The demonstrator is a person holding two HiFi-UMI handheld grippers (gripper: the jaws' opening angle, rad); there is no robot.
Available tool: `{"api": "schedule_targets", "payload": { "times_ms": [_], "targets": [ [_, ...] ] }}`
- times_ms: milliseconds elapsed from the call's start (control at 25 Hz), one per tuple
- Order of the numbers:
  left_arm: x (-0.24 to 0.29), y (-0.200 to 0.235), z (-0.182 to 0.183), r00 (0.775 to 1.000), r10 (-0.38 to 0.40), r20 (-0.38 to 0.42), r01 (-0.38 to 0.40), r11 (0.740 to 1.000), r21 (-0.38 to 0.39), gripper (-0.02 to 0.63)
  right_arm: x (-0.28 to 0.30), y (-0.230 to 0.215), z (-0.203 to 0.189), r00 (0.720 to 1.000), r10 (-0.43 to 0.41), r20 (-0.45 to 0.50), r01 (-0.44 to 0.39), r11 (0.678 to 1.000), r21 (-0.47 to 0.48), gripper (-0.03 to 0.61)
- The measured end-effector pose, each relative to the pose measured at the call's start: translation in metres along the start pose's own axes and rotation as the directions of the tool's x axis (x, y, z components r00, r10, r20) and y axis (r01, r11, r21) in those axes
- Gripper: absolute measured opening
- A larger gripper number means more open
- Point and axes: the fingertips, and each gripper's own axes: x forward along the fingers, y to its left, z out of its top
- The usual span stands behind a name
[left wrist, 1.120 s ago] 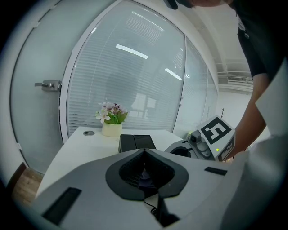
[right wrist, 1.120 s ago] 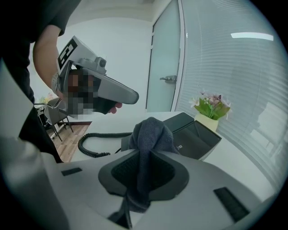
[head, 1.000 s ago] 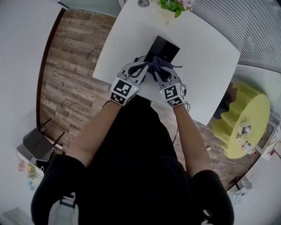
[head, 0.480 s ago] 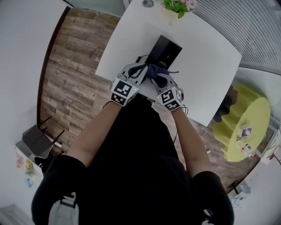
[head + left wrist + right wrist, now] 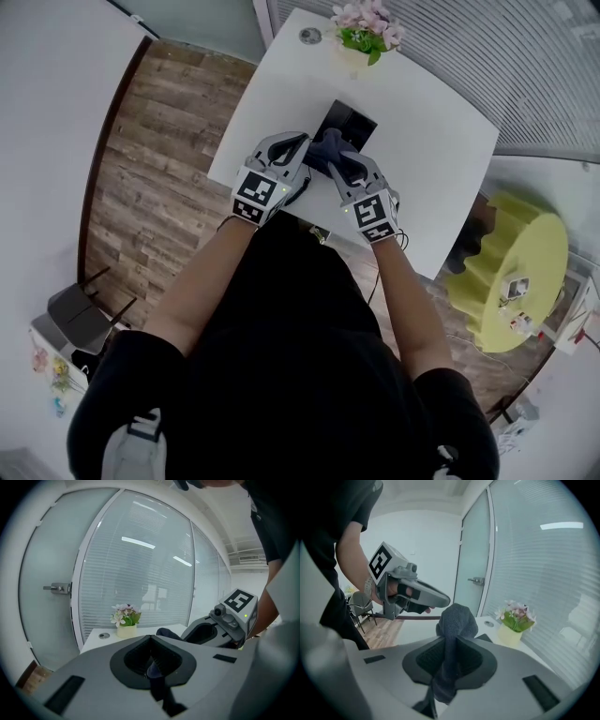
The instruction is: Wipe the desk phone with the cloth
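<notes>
White table (image 5: 441,141) on wood-plank floor (image 5: 150,159); glass wall w/ blinds at 1 o'clock and a yellow round table (image 5: 520,272) at 4 o'clock in the head view. The black desk phone (image 5: 352,120) sits toward the table's 12 o'clock side, just below a flower pot (image 5: 361,42) w/ pink blooms; a small round disc (image 5: 309,36) lies at the pot's 9 o'clock. A person in black, seen from above, holds both grippers side by side over the near part of the table, tips toward the phone. The R gripper (image 5: 339,167) pinches the dark grey cloth (image 5: 328,148), which runs down the seam btwn its jaws & bulges in a rounded lump past the tips, at the phone's 7 o'clock corner, apparently touching it. The L gripper (image 5: 303,142) is at the cloth's 9 o'clock, tips just beside it, jaws pressed together. A dark bluish scrap shows in their seam; can't tell if it is cloth.
</notes>
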Motion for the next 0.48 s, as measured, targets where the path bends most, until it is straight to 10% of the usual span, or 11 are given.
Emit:
{"api": "schedule_targets", "payload": {
  "times_ms": [480],
  "targets": [
    [0.033, 0.032, 0.037, 0.999, -0.018, 0.047, 0.017, 1.0, 0.021, 0.009, 0.03, -0.087, 0.03, 0.99, -0.142, -0.013, 0.141, 0.989, -0.032, 0.074]
  ]
}}
